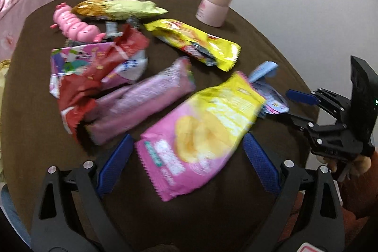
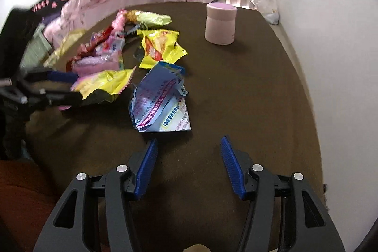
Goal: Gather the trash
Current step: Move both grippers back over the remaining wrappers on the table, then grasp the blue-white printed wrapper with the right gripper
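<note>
Blue wrapper point(image 2: 160, 98) lay on brown table point(image 2: 236, 91), just beyond right gripper point(image 2: 189, 157), near pink jar point(image 2: 221, 24); fingers stood apart, nothing between; left gripper point(image 1: 189, 157) apart around pink-yellow bag point(image 1: 200, 134); wrapper looked light, crinkly, slippery; pinch raised fold.

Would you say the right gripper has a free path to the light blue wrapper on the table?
Probably yes: the right gripper is open and empty, and the light blue wrapper lies just ahead with only bare table between them.

Pink jar point(image 2: 221, 24), pink toy point(image 1: 73, 24), brown table point(image 2: 248, 91).
</note>
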